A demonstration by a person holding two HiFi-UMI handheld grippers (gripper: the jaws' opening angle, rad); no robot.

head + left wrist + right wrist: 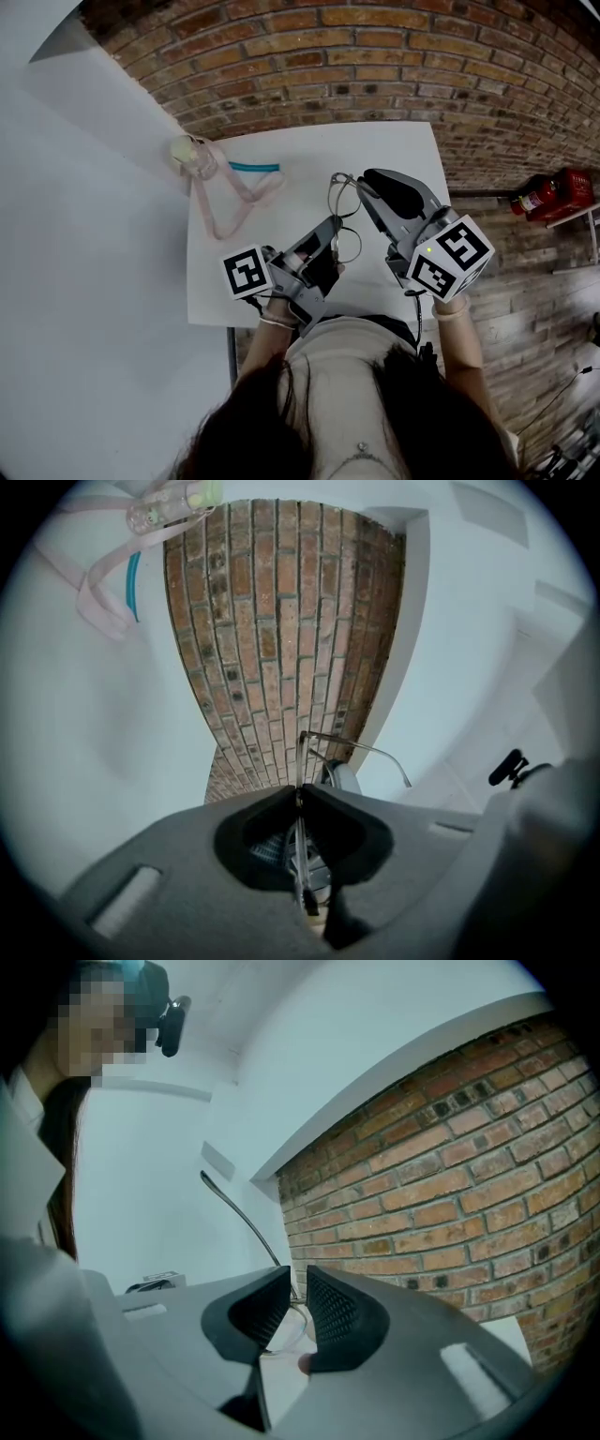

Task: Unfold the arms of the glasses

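The thin wire-framed glasses (pixel 345 214) hang above the front of the white table (pixel 309 141), between my two grippers. My left gripper (pixel 328 239) comes at them from the lower left and is shut on the frame. In the left gripper view the wire is pinched where the jaws (pixel 300 794) meet, and one arm (pixel 361 750) sticks out to the right beyond them. My right gripper (pixel 359 187) is at the glasses' upper end. Its jaws (pixel 298 1279) stand a narrow gap apart, and a glasses arm (pixel 234 1208) runs out of that gap to the upper left.
At the table's back left lie a small clear bottle (pixel 192 155) on a pink strap (pixel 230 202) and a teal stick (pixel 253 167). Brick floor surrounds the table. A red fire extinguisher (pixel 553 192) sits at the right. A white wall runs along the left.
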